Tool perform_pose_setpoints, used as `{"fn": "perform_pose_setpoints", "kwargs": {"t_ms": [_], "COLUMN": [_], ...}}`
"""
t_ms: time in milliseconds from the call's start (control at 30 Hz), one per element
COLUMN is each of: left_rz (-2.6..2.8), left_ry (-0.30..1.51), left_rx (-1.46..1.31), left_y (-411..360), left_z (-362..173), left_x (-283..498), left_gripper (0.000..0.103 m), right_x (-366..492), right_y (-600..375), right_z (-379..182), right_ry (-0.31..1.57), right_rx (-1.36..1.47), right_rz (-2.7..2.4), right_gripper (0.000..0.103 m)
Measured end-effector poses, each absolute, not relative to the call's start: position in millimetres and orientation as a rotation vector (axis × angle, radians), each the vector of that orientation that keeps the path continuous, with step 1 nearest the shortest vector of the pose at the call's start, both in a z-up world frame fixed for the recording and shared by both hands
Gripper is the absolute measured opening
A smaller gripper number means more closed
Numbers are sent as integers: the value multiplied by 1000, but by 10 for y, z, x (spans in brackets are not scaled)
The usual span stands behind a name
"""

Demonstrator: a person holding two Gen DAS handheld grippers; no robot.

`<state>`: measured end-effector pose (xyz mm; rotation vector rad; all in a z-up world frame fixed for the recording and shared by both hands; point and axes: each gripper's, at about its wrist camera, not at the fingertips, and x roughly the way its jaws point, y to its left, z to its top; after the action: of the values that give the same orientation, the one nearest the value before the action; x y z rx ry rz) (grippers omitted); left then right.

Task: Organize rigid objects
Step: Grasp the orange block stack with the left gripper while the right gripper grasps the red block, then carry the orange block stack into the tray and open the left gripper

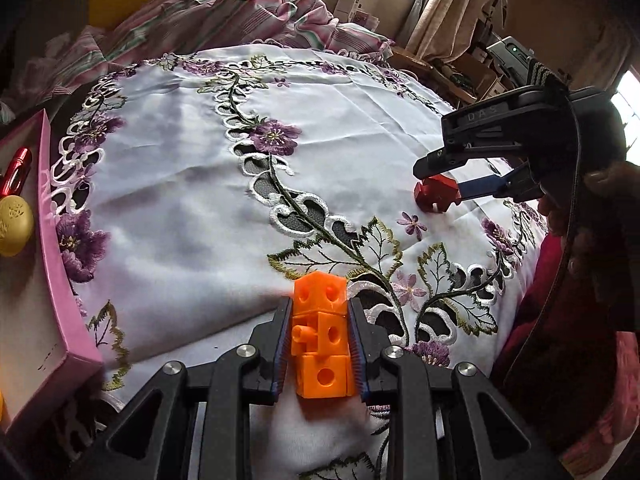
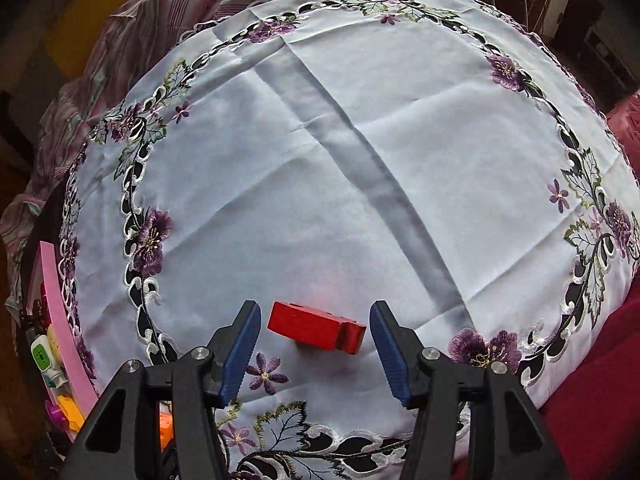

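Note:
An orange block (image 1: 320, 344) made of joined cubes with round holes is clamped between the blue pads of my left gripper (image 1: 320, 305), which is shut on it just above the white embroidered cloth (image 1: 180, 200). To the right, a small red block (image 1: 436, 196) lies on the cloth between the fingers of my right gripper (image 1: 438, 182). In the right wrist view the red block (image 2: 316, 326) rests flat on the cloth with a gap on each side. My right gripper (image 2: 315, 309) is open around it, its pads not touching.
A pink box (image 1: 60, 280) stands at the cloth's left edge, holding a red item (image 1: 16, 170) and a yellow egg-shaped one (image 1: 14, 220). The pink box (image 2: 60, 312) with several small items also shows in the right wrist view. Striped bedding (image 1: 240, 16) lies behind; red fabric (image 2: 592, 380) borders the right.

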<state>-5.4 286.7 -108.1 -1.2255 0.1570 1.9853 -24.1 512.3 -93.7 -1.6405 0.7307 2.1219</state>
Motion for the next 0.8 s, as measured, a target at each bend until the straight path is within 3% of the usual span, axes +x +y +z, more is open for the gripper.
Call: {"fn": "perform_pose_setpoints", "kwargs": {"t_ms": [100, 167, 467, 800], "left_rz": [1986, 1990, 2003, 2069], "left_ry": [150, 148, 185, 164], "left_rx": [-1234, -1236, -1217, -1125], "left_y": [2862, 2863, 2861, 2618], "left_z": [-1085, -1086, -1043, -713], "left_x": [-66, -63, -14, 72], "left_gripper": [27, 27, 26, 26], "right_x": [-268, -296, -597, -832], "right_y": [5114, 5072, 4582, 4168], "right_z": [-960, -959, -930, -973], "right_ry": [710, 673, 641, 395], "right_rx": [-1646, -1663, -1689, -1654], "right_rz": [2117, 2139, 2414, 2567], "right_gripper": [58, 51, 51, 51]}}
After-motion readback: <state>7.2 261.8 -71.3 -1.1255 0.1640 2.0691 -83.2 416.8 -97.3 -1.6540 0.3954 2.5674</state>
